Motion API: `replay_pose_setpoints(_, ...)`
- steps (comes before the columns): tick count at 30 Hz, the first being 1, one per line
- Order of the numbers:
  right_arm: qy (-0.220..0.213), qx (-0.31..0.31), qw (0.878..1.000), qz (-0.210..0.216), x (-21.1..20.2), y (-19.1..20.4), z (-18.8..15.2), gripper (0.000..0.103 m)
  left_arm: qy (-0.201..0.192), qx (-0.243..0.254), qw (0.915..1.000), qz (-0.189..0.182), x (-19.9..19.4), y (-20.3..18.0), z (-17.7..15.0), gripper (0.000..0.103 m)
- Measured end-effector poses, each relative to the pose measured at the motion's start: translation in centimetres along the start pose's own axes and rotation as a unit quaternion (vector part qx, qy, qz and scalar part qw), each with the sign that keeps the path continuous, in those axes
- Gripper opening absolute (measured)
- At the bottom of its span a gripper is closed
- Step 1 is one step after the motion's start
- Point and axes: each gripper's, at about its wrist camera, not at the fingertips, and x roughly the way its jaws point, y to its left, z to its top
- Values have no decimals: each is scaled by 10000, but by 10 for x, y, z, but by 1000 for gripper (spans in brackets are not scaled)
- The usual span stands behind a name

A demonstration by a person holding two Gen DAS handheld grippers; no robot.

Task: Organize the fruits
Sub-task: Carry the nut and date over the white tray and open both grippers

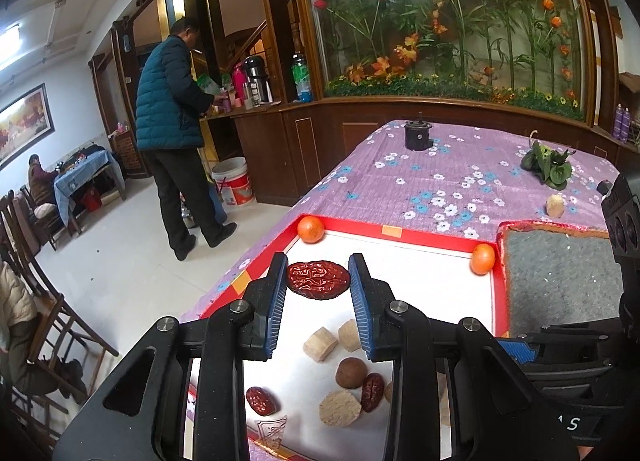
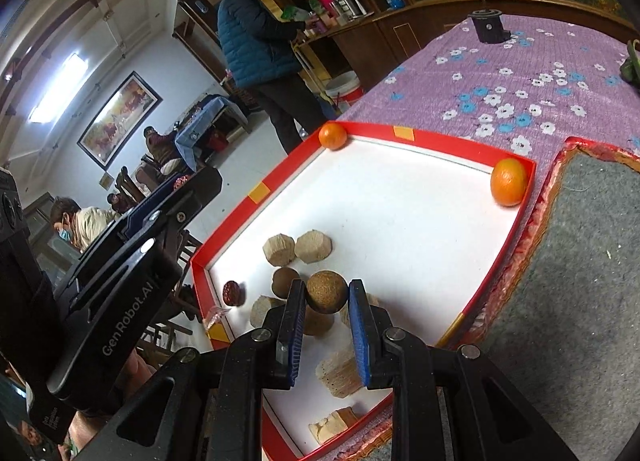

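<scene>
On the side of the left gripper, seen from the right wrist camera, white letters read "GenRobot.AI"; lower on the same black body there is smaller print, too fine to read. A faint crest-like mark sits at the near corner of the tray, and I cannot make it out.

The tray is a shallow box lid with a glossy red rim, small orange squares set along it, and a smooth white floor. It lies on a purple tablecloth printed with white and blue blossoms. Beside it on the right lies a slab of coarse grey felt with a ragged red edge.

The left gripper's blue ribbed pads are closed on a wrinkled, shiny dark-red date, held above the tray floor. The right gripper is clamped on a round, rough brown longan, also over the tray.

Two smooth oranges sit in the tray's far corners, one at the left and one at the right. At the near end lie pale, fibrous chunks, another brown ball and two more dates. One pale chunk rests on the cloth beyond the felt, near a heap of dark green leaves. A black cylinder stands farther back.
</scene>
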Motion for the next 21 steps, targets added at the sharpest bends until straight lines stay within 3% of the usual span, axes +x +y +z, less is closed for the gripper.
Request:
replay_pose_setpoints(10,157,-20,9997,-168,9,1,-3,22,129,-188,9996,194,1,9,-4,31)
replay_pose_setpoints(12,75,-33,9998,-196,4,2,-4,23,98,-252,9993,259,-3,10,-2,42)
replay_pose_setpoints(14,-28,-46,9999,-152,-3,3,-3,23,-6,-336,9990,294,-10,11,-1,71)
replay_pose_setpoints(17,-183,-56,9997,-179,-16,3,-4,24,-283,-487,9976,391,-27,13,3,75)
replay_pose_setpoints(19,-258,-51,9995,-179,-23,2,-6,24,-415,-512,9964,533,-38,11,5,83)
replay_pose_setpoints(21,-363,-21,9992,-158,-34,0,-8,24,-539,-510,9954,608,-48,9,6,83)
